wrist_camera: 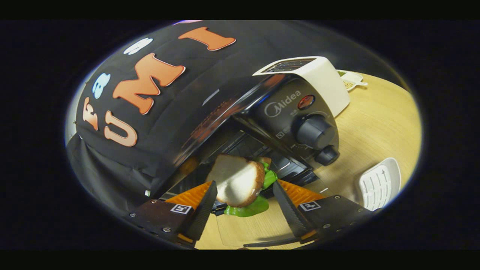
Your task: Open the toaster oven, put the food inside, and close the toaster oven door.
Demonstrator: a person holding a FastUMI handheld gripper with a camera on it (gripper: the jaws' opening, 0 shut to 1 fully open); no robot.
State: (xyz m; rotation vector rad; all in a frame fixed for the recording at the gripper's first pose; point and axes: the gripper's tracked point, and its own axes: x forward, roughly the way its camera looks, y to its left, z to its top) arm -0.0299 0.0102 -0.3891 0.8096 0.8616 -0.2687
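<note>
Hand-held gripper (pixel 244 197): fingers spread wide, apparently not gripping | sandwich (pixel 238 180): between fingertips, long axis toward toaster oven (pixel 262 123) | oven: open, just beyond sandwich.

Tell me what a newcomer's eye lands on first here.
First, the sandwich of pale bread and green lettuce, between the open gripper's fingers, touching neither clearly. Just beyond it stands the black toaster oven with two round knobs, its glass door dropped open. Behind it stands a white slot toaster on the light wooden table.
</note>
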